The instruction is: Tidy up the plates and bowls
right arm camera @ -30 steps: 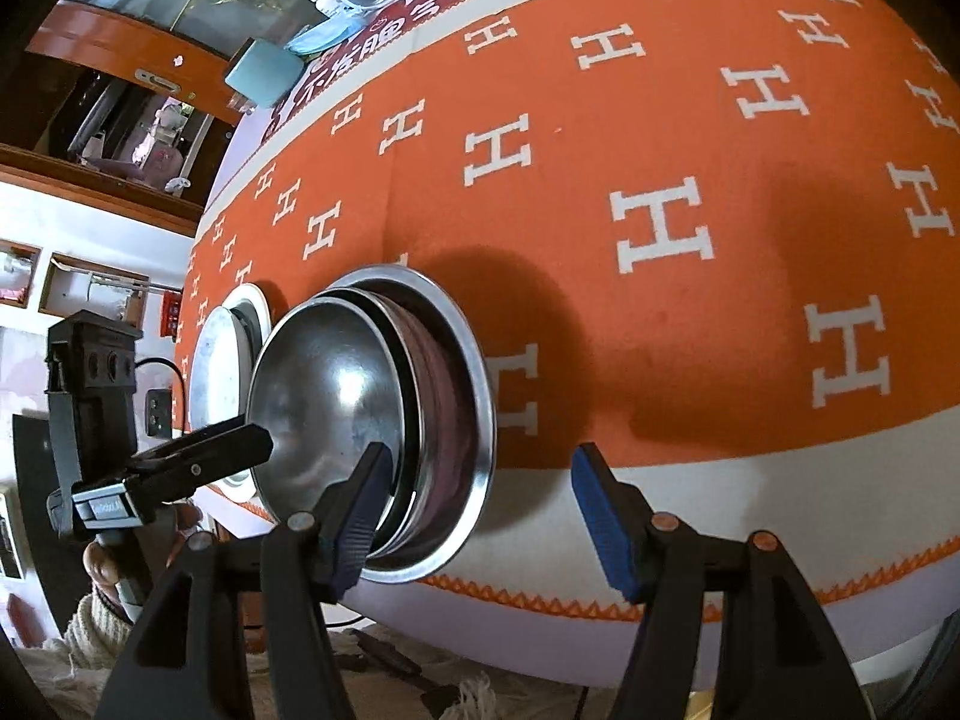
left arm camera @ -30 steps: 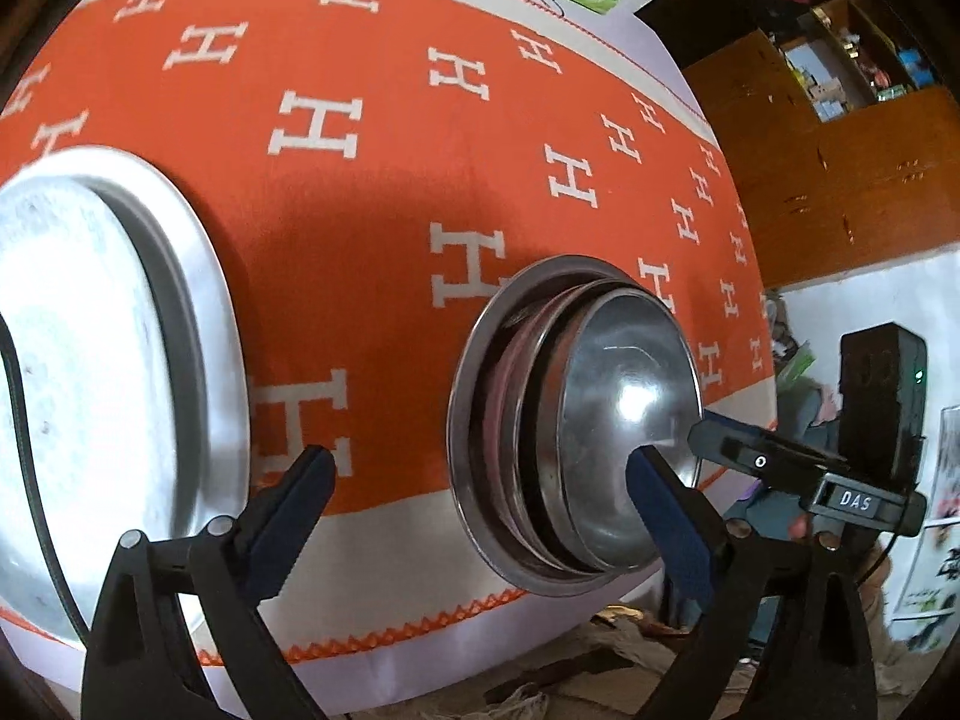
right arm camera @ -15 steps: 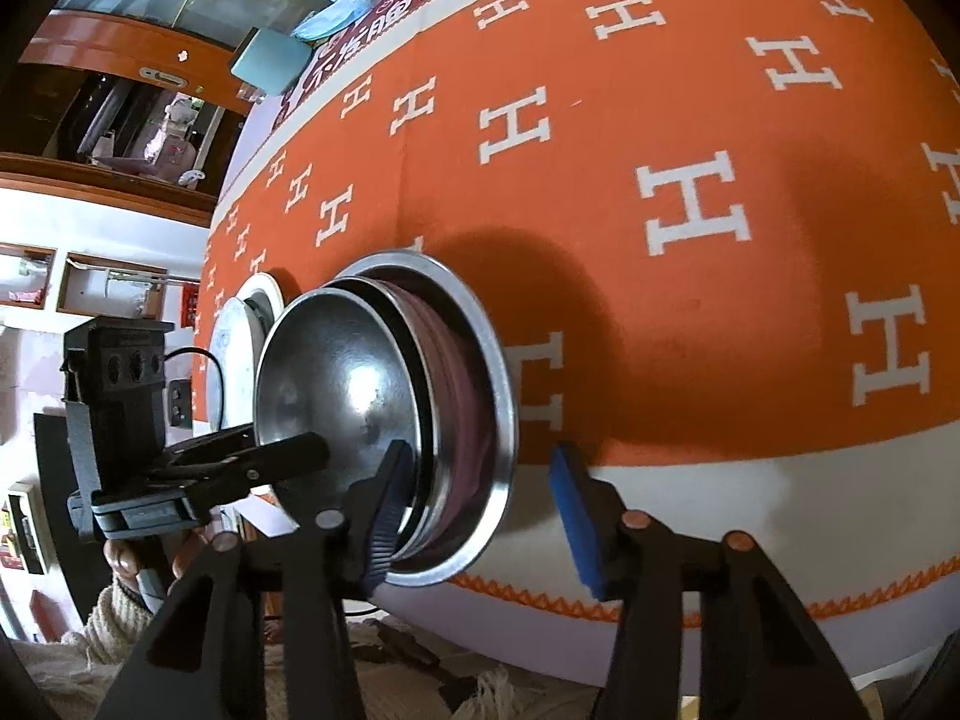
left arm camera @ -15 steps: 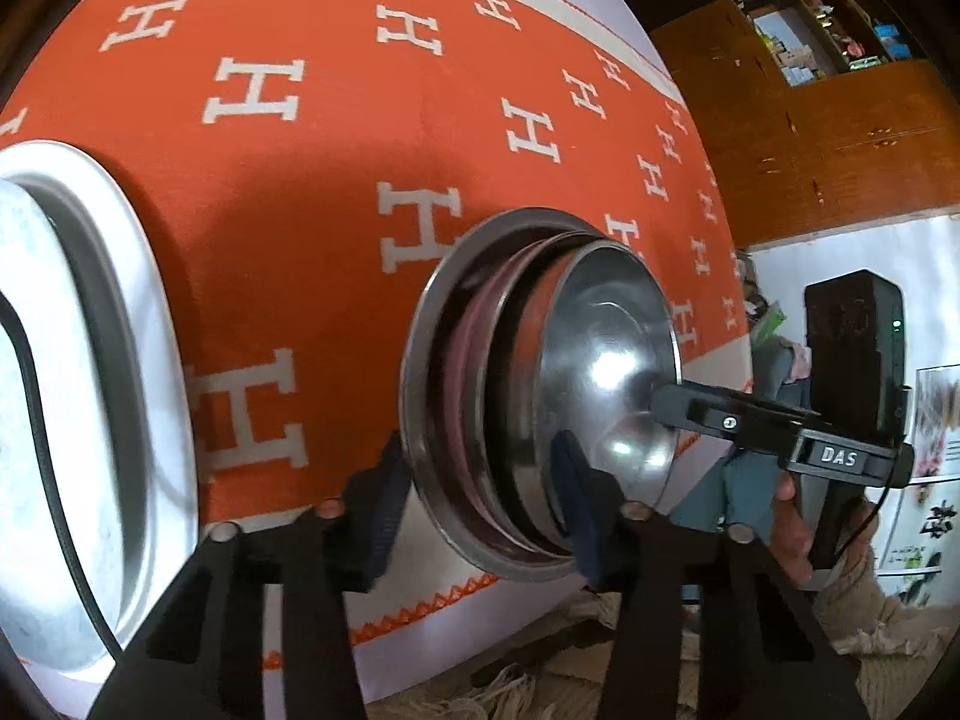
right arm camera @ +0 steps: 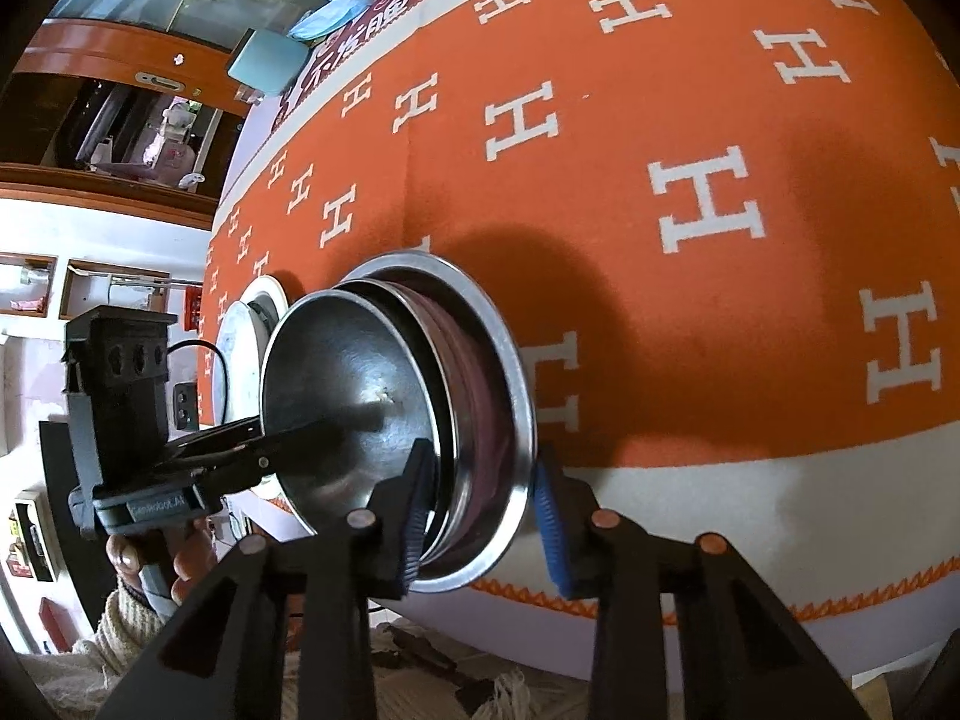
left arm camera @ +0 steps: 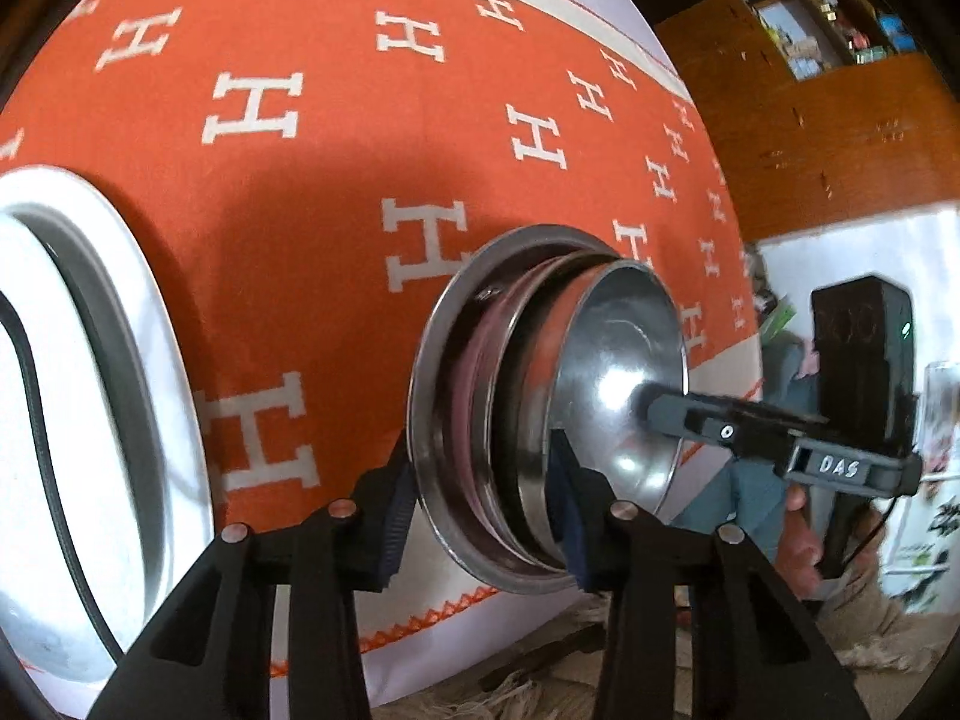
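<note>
Nearest in the left wrist view, the left gripper (left arm camera: 483,519) has its two fingers straddling the near edge of a stack of steel dishes (left arm camera: 480,420), one pad outside the widest plate's rim, the other inside against the nested bowls; they look pressed on it. In the right wrist view, the right gripper (right arm camera: 483,516) brackets the same stack (right arm camera: 480,420) from the opposite side, its blue pads (right arm camera: 552,525) to either side of the outer rim and close on it. The stack sits near the front edge of an orange tablecloth (left arm camera: 336,180) patterned with white H letters. A shiny bowl (left arm camera: 624,384) tops the stack. Left of the stack, well apart, lies a large white-rimmed plate (left arm camera: 138,324). Beyond the stack, wooden cabinets (left arm camera: 840,138) stand at the far wall.
</note>
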A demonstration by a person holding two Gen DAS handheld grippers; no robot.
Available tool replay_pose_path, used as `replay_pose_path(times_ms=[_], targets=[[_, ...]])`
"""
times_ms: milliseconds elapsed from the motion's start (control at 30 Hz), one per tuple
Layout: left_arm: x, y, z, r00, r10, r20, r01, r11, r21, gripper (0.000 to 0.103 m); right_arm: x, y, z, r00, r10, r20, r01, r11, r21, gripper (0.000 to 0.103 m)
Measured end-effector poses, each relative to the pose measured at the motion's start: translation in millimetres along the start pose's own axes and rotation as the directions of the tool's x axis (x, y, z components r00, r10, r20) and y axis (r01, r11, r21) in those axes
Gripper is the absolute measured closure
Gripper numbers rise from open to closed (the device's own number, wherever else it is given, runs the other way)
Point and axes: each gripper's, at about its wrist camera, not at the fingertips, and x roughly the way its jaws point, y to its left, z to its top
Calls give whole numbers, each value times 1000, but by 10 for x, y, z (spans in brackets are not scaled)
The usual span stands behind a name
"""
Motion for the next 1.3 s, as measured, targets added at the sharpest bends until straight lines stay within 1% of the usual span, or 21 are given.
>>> replay_pose_path(times_ms=[67, 167, 300, 433, 767, 900, 1067, 1300], targets=[[-4, -14, -6, 1000, 13, 5, -13, 1000, 8, 64, 2, 6, 0, 1000, -7, 1, 7, 1000, -3, 71], [-7, 7, -8, 1000, 11, 7, -11, 1000, -15, 66, 1, 40, -6, 1000, -22, -6, 22, 1000, -16, 71], [-43, -14, -47, 999, 44, 10, -44, 999, -5, 67, 2, 110, -7, 998, -53, -20, 52, 998, -32, 71], [-113, -52, -76, 997, 73, 21, -73, 997, 3, 67, 5, 133, 2, 998, -60, -32, 59, 998, -37, 71], [-346, -161, -132, 992, 114, 50, -114, 994, 2, 67, -81, 306, -19, 997, -68, -45, 65, 996, -54, 72], [-530, -133, -215, 989, 134, 63, -134, 991, -4, 67, -114, 479, -2, 997, -58, -43, 55, 996, -75, 72], [-851, -29, -300, 983, 152, 105, -149, 988, -34, 67, -100, 800, 42, 998, -44, -45, 38, 992, -119, 72], [-1355, 283, -461, 971, 171, 167, -155, 982, -104, 67, -26, 1328, 86, 999, -22, -49, 12, 979, -204, 72]])
